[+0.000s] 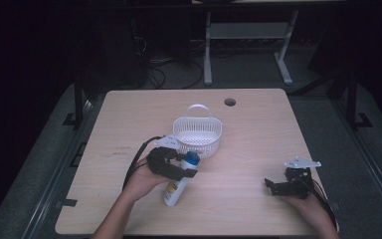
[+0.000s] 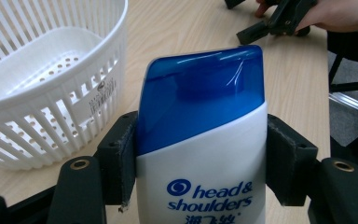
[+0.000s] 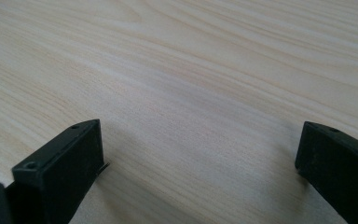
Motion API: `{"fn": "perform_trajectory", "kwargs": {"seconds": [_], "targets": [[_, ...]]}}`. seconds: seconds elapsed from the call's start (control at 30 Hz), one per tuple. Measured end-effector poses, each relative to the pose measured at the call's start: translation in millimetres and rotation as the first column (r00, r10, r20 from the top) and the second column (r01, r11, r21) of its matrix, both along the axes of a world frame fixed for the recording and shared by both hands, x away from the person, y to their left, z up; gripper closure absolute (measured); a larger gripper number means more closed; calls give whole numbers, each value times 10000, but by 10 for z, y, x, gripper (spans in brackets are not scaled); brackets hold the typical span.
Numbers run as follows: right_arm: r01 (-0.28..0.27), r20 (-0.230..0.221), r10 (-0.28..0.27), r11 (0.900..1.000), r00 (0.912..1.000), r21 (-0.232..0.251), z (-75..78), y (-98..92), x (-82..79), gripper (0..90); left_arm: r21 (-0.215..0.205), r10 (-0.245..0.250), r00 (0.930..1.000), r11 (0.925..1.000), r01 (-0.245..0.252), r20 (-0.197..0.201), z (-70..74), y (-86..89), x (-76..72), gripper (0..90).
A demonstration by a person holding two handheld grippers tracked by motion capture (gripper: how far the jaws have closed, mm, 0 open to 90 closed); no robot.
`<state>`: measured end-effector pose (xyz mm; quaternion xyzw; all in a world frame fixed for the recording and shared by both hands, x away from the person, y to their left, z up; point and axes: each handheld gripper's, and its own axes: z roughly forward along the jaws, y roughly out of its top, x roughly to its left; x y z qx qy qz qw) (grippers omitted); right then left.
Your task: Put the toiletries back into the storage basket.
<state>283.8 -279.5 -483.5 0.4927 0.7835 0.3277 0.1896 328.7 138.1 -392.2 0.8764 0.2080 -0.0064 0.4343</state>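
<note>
The shampoo bottle (image 2: 200, 140) sits between the fingers (image 2: 116, 163) of the left gripper (image 2: 200, 168), pinched across its white shoulder just under the blue cap (image 2: 203, 93); in the high view the same bottle (image 1: 175, 188) slants, cap end raised toward the basket and base low near the table (image 1: 248, 199); it looks like a stiff plastic shell with a glossy skin, so likely slippery, and its weight depends on how full it is, which cannot be told; the wide flat faces are a better hold than the rounded cap, and the present grip near the shoulder leaves the long body hanging behind the fingers, so it may swing or slide if squeezed lightly; a hold closer to mid-body would probably steady it

Just ahead and to the left of those fingers stands the white basket (image 2: 98, 100), slatted walls, perforated floor, handle up; its inside appears empty

The right gripper (image 1: 287, 185) rests low on the table, well apart from the bottle; its fingers (image 3: 70, 158) are spread wide with only bare wood between them
</note>
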Motion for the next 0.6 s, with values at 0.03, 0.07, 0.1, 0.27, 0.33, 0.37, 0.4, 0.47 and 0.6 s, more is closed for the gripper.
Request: {"fn": "perform_trajectory", "kwargs": {"seconds": [0.03,0.07,0.1,0.27,0.33,0.37,0.4,0.47,0.6], "targets": [[3,0,-3,10000,10000,0,0,0,0,5,-89,-9,10000,10000,9,30,7,14,3,363],[4,-2,-4,10000,10000,-1,0,0,0,5,-183,-59,9999,9998,61,111,15,30,3,363],[3,-1,-3,10000,10000,-1,0,0,0,5,-279,-72,9998,9996,76,161,26,43,0,363],[19,-7,-19,10000,10000,-2,0,0,0,5,-639,-199,9986,9977,230,497,81,93,-17,365],[27,-6,-27,10000,10000,-2,0,0,0,5,-744,-220,9978,9969,267,631,94,105,-25,365],[24,-7,-24,10000,10000,-2,0,-1,0,5,-797,-225,9976,9964,277,659,99,109,-28,365],[27,-9,-27,10000,10000,-1,0,0,0,5,-852,-245,9973,9959,305,699,103,115,-29,366],[23,-9,-23,10000,10000,-6,0,-1,0,5,-1006,-270,9968,9943,346,759,113,124,-33,365],[24,-8,-24,10000,10000,-3,0,-1,0,5,-1341,-317,9961,9901,426,823,137,145,-35,365]]}}
